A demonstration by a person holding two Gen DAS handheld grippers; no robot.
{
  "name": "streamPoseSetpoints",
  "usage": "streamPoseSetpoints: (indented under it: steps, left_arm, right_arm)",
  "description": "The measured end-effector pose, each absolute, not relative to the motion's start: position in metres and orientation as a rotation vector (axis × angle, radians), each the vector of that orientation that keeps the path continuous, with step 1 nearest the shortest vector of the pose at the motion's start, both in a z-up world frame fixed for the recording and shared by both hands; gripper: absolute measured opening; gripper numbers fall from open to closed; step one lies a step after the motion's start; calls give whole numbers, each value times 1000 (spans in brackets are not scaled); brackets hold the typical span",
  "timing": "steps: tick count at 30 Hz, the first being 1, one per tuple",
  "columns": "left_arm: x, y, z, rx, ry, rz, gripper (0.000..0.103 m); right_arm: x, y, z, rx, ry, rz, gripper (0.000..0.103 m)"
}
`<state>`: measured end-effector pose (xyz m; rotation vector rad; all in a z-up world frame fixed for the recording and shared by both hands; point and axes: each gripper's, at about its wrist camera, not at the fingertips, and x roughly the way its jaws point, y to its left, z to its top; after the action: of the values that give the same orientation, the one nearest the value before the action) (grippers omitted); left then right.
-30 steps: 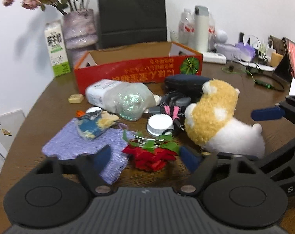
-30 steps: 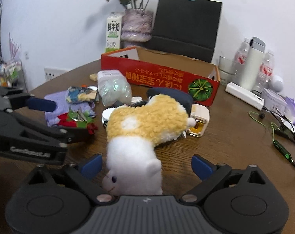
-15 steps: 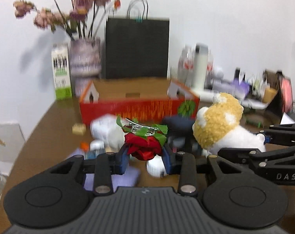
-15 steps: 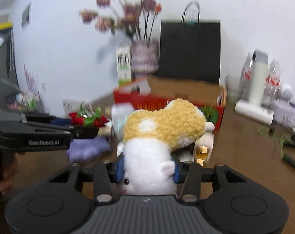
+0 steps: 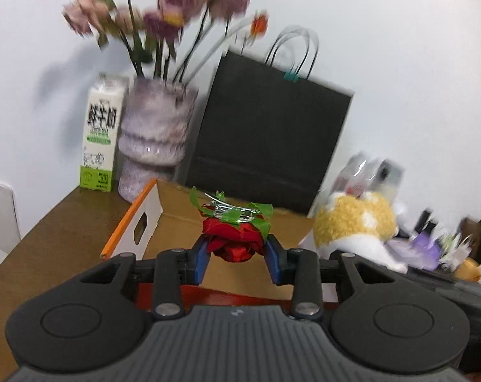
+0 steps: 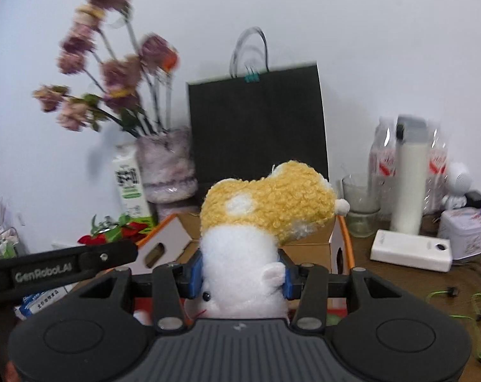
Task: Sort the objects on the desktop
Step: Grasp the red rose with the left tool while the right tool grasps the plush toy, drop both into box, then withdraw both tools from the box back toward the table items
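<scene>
Left tool (image 5: 237,259) has its blue pads pinched in on a red fabric rose with green leaves and a silver clip (image 5: 232,238), fingers only partly closed because the flower fills the gap. It's held up in the air over the open cardboard box with red outer sides and white end flaps (image 5: 176,222), near the box's left end.

Right tool (image 6: 242,273) is squeezing the white body of a fluffy yellow-and-white plush toy (image 6: 265,203), pads pressed into both sides; the yellow half sticks up and forward past the fingertips. The plush is also lifted, hanging above the same box, toward its right end.

From the right wrist view the left tool shows as a black arm coming in from the left with the rose at its tip.

Behind the box, along the far edge of the brown wooden surface (image 5: 49,232): a green-and-white milk carton (image 5: 102,137), a mottled purple vase of dried pink flowers (image 5: 156,140) and a black paper bag (image 5: 265,133).
</scene>
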<state>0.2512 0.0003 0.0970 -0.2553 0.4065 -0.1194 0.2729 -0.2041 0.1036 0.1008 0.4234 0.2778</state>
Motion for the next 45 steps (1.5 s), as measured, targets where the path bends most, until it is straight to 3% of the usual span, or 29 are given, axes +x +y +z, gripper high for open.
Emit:
streamPoseSetpoints:
  steps: [9, 12, 13, 14, 15, 16, 17, 20, 32, 45]
  left_arm:
    - [345, 22, 64, -227, 574, -45, 38]
    - [360, 22, 47, -203, 662, -18, 45]
    - [362, 23, 45, -201, 677, -5, 51]
    - [360, 23, 44, -202, 671, -11, 61]
    - [357, 23, 46, -205, 659, -22, 70]
    - [353, 22, 49, -206, 642, -30, 90]
    - [348, 21, 53, -200, 624, -28, 103]
    - [332, 17, 66, -155, 569, 32, 103]
    - [238, 34, 96, -140, 481, 28, 103]
    - [121, 73, 53, -52, 605, 32, 103]
  right_arm:
    - [368, -195, 58, 67, 597, 268, 44]
    - [379, -192, 47, 65, 665, 270, 49]
    - [378, -192, 46, 65, 680, 265, 58]
    - [378, -192, 45, 60, 692, 254, 77]
    - [376, -191, 46, 54, 688, 244, 86]
    - [373, -192, 48, 54, 672, 239, 95]
    - [369, -192, 52, 56, 656, 233, 95]
    - [358, -195, 64, 79, 631, 215, 103]
    - [251, -197, 96, 3, 543, 278, 103]
    - [135, -236, 53, -43, 625, 261, 103]
